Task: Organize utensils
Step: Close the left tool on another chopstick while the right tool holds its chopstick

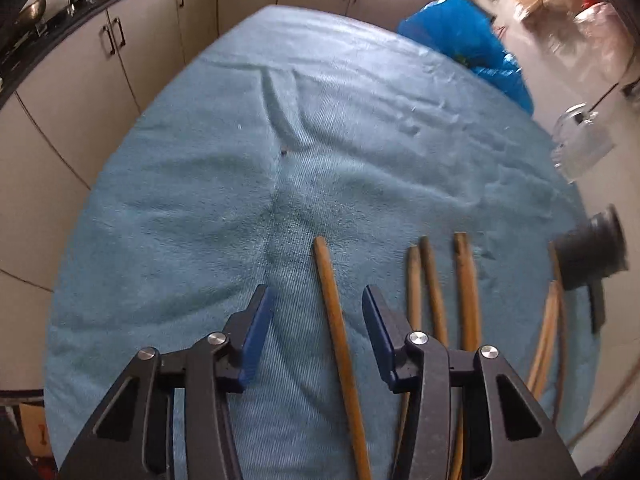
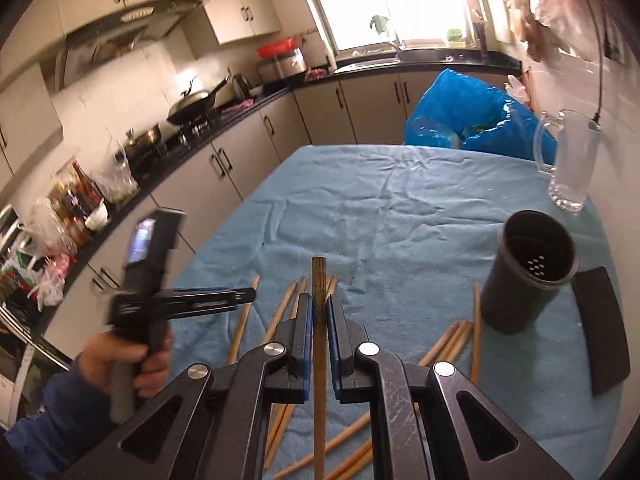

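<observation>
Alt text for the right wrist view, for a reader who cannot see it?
The right gripper is shut on one wooden chopstick above a blue cloth strewn with chopsticks, with a black holder standing to its right. The left gripper is at left.

A blue towel (image 2: 400, 216) covers the worktop. A blue plastic bag (image 2: 460, 112) sits past its far edge, with a clear glass mug (image 2: 568, 160) near the right side. A flat black object (image 2: 604, 324) lies at the right edge. On the kitchen counter (image 2: 240, 120) along the left, a wok (image 2: 192, 108) sits on the stove among bottles and bags.

Chopsticks (image 2: 450, 342) on towel (image 2: 400, 208), holder (image 2: 528, 276) right.
</observation>
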